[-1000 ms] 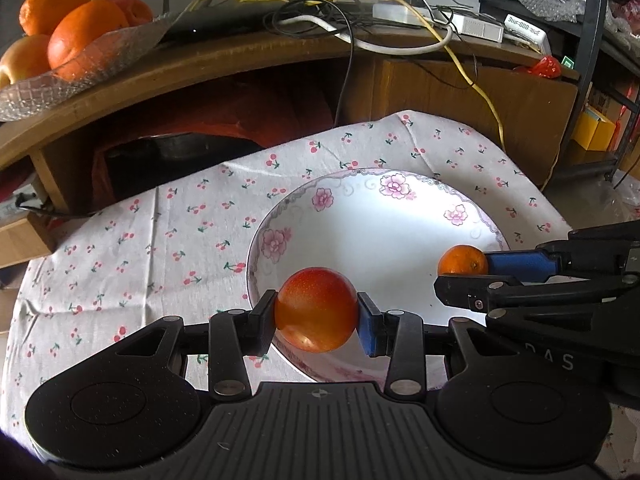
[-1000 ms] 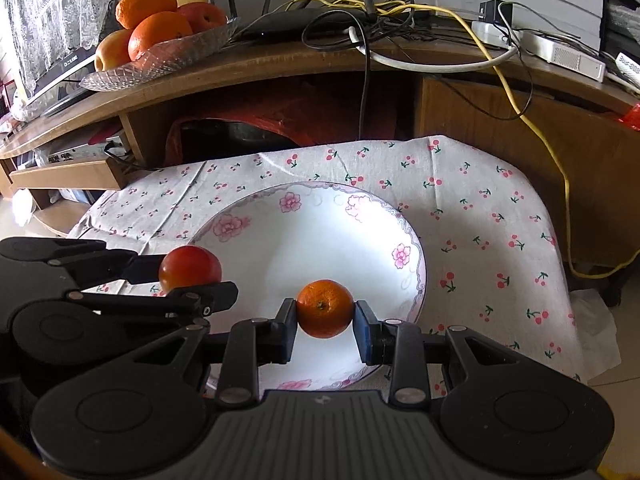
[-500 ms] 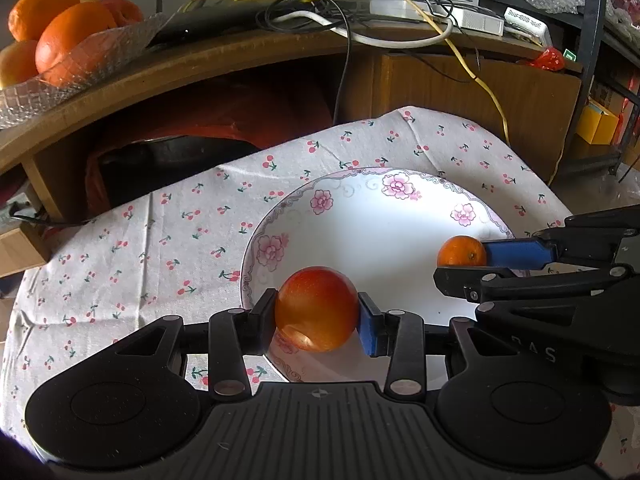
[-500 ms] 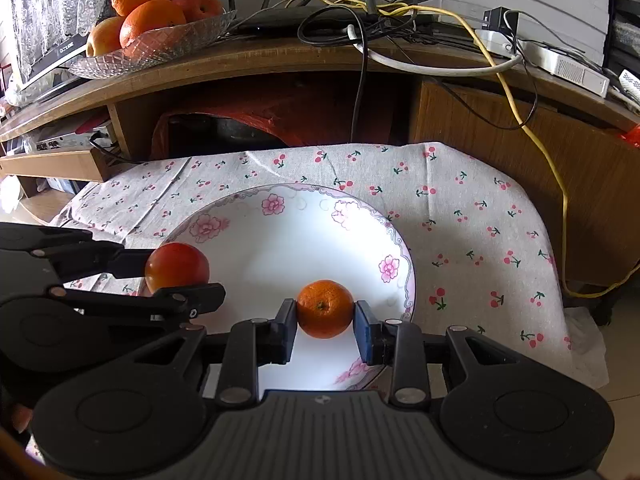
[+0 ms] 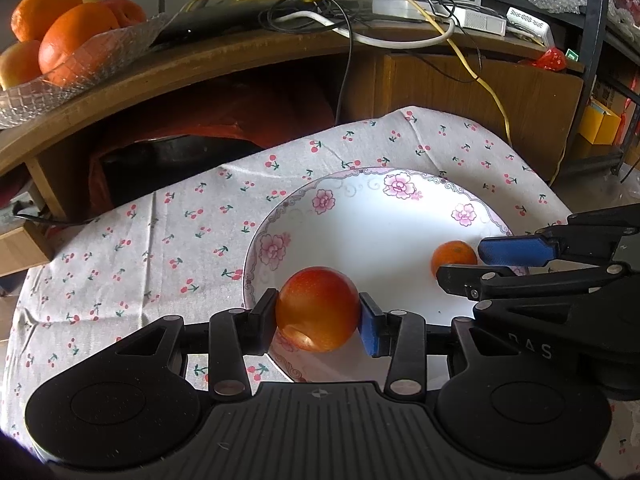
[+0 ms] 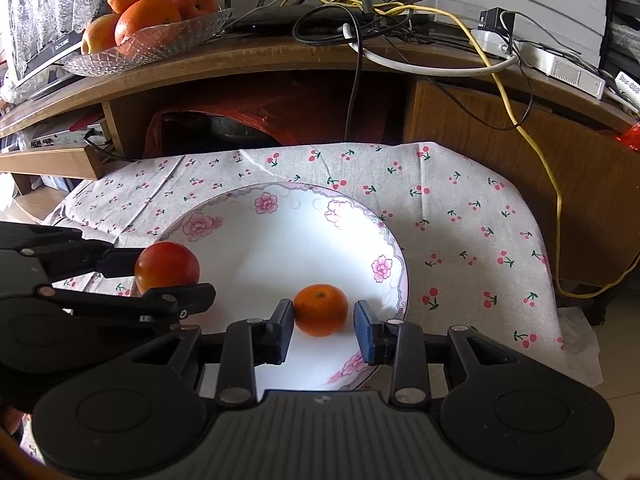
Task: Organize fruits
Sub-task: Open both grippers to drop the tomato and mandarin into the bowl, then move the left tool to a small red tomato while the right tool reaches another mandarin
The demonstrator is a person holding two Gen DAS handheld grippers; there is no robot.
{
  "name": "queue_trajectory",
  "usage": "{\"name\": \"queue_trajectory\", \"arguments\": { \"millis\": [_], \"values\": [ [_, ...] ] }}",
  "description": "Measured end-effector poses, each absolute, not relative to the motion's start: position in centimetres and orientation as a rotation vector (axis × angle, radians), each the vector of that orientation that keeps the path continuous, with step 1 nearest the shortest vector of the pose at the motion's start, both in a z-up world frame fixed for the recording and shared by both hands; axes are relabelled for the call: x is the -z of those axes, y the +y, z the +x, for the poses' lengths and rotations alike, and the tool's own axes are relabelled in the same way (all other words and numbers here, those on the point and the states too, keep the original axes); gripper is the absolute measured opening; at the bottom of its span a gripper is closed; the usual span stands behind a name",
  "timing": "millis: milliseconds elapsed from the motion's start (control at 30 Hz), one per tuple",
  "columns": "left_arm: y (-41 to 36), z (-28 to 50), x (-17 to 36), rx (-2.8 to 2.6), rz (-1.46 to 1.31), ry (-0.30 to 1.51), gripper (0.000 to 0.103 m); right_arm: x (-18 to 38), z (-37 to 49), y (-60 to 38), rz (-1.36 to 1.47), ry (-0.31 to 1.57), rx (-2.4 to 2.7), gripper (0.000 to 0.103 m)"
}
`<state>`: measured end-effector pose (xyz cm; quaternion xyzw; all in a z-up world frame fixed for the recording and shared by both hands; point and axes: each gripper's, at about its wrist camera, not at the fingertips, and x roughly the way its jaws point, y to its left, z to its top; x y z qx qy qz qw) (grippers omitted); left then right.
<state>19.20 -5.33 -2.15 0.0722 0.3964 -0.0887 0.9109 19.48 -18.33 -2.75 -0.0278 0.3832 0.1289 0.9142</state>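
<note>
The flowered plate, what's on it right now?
A small orange rests on the flowered plate, between the right hand-held gripper's open fingers. The plate's near rim is hidden.

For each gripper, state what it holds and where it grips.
Left gripper: red apple, clamped at its sides. Right gripper: nothing; open around the tangerine on the plate.

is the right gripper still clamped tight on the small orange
No, the right gripper has opened; a gap shows beside the small orange.
</note>
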Motion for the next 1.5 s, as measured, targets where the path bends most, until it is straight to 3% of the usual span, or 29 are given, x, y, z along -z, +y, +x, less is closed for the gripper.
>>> {"name": "queue_trajectory", "arguments": {
  "millis": [133,267,1000,1500],
  "values": [
    [-5.1,19.0,1.8,0.176,0.145,0.812,0.052,2.5,19.2,-18.4,-0.051,0.778,-0.259,0.036],
    [-4.9,18.7,1.2,0.155,0.152,0.793,0.065,1.9,18.8,-18.6,-0.042,0.768,-0.25,0.036],
    [-3.7,14.2,-1.9,0.159,0.199,0.741,0.071,-1.7,14.0,-17.7,-0.026,0.711,-0.301,0.04],
    [-1.5,10.3,-1.7,0.158,0.175,0.787,0.072,-1.2,9.6,-15.6,-0.038,0.762,-0.379,0.041]
  ]
}}
